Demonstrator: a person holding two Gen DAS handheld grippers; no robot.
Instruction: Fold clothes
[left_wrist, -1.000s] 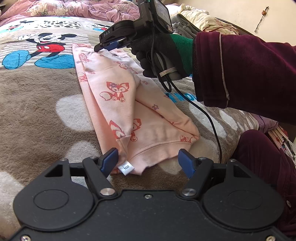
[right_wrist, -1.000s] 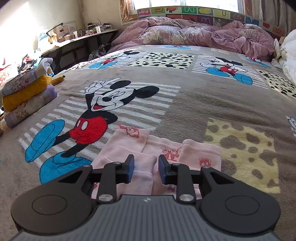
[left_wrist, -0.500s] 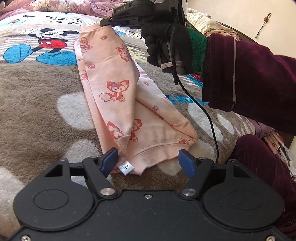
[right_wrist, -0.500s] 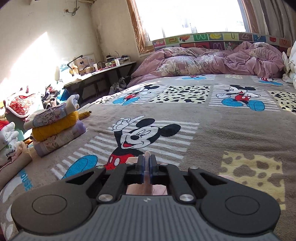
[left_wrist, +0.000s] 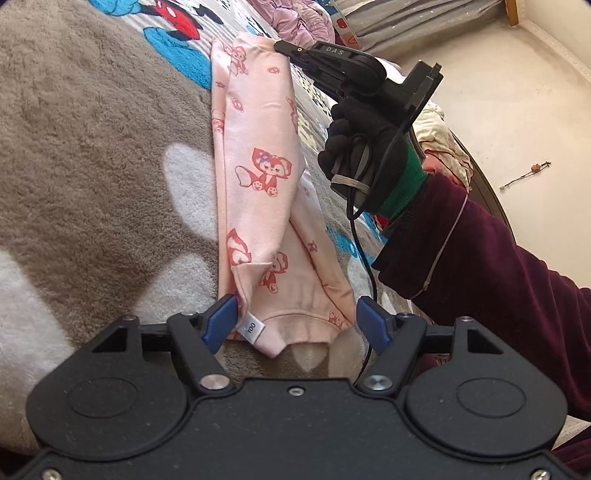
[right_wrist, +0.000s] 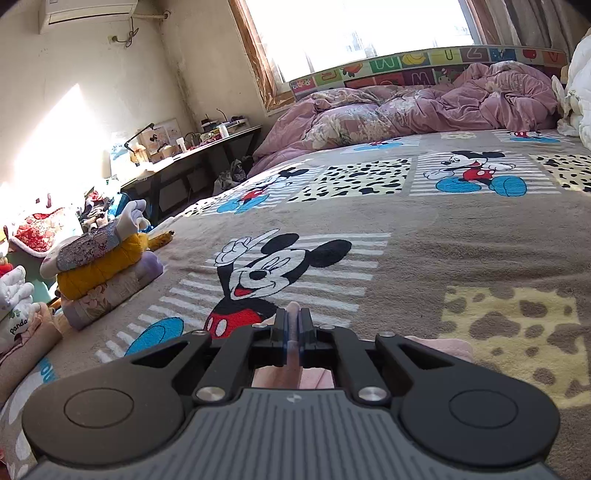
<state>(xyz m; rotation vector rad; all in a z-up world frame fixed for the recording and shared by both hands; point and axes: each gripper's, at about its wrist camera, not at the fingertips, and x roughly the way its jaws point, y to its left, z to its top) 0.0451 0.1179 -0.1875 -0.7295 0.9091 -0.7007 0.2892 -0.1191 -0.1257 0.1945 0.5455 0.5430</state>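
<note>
Pink fox-print cotton garment (left_wrist: 258, 206) stretched lengthwise away from wide-open left gripper (left_wrist: 293, 323), hem between its fingers; far end pinched, lifted by closed right gripper (right_wrist: 292, 325).

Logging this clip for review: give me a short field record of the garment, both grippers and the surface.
garment: pink fox-print top, folded lengthwise
far end: lifted, pinched by right gripper
near hem: on blanket, between the fingers of open left gripper
surface: Mickey Mouse blanket on bed
nearby: stack of folded clothes at bed edge
</note>
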